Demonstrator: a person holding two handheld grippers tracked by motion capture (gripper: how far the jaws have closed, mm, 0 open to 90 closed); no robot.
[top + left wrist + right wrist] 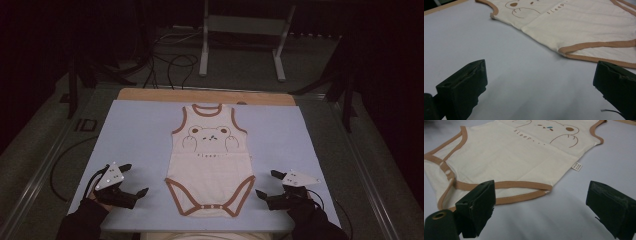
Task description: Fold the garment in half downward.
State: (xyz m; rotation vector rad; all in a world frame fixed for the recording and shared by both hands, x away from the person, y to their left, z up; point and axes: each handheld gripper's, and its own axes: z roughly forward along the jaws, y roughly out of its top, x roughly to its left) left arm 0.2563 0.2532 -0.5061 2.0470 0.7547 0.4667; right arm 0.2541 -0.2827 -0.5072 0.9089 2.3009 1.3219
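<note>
Bodysuit neckline cut off by top edge; printed word partly cropped.

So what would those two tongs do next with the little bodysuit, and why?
Probably each moves inward to a bottom corner of the bodysuit. It lies flat and spread on the blue mat, untouched. The left tongs and right tongs sit open on either side of its leg openings, nothing between their jaws, so closing that gap seems the natural first step.
</note>
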